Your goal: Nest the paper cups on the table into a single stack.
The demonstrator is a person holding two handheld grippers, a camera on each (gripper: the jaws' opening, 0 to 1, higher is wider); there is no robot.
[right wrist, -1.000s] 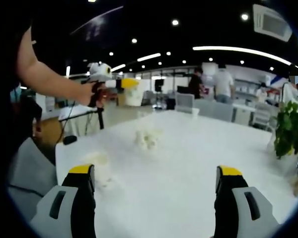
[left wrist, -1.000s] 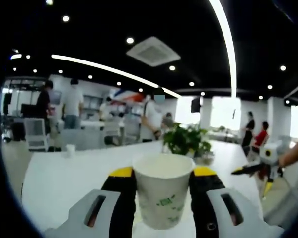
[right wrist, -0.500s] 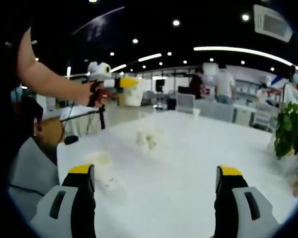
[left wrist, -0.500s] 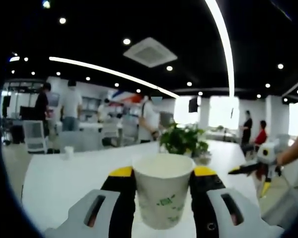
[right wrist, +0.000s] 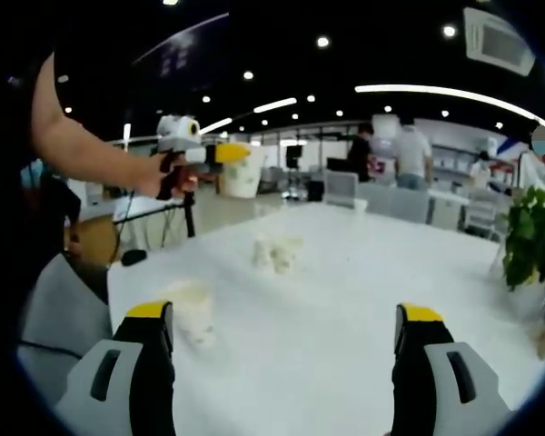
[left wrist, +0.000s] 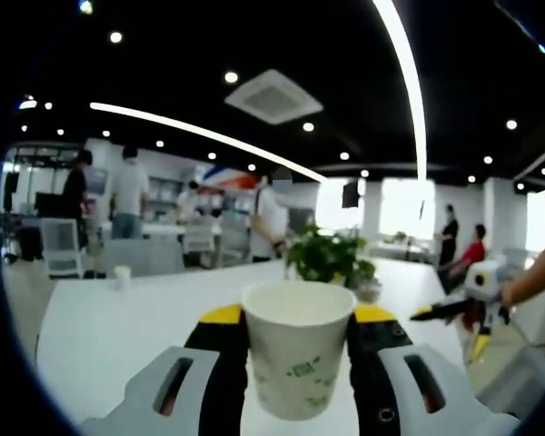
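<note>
One paper cup (left wrist: pixel 298 350), white with green print, is held upright between the yellow-tipped jaws of the left gripper (left wrist: pixel 298 363), which are closed snugly against its sides; its open mouth is kept level, presumably so that it can be lowered squarely into or over another cup. In the right gripper view the same cup is seen raised well above the white bench (right wrist: pixel 363 300), gripped at the end of the person's outstretched arm (right wrist: pixel 91 150). Three more cups are left on the bench: a single cup (right wrist: pixel 193 313) near the near-left edge, and a pair of cups (right wrist: pixel 277 254) set just beside each other further in. The right gripper (right wrist: pixel 286 363) is held with its jaws spread wide and nothing between them, hovering above the bench and aimed toward the loose cups, apparently ready to steady or collect one. The stack is judged not yet begun. Beyond the bench, a potted plant (left wrist: pixel 331 256) stands at its far end, and office chairs and several people are seen in the background under ceiling lights.
</note>
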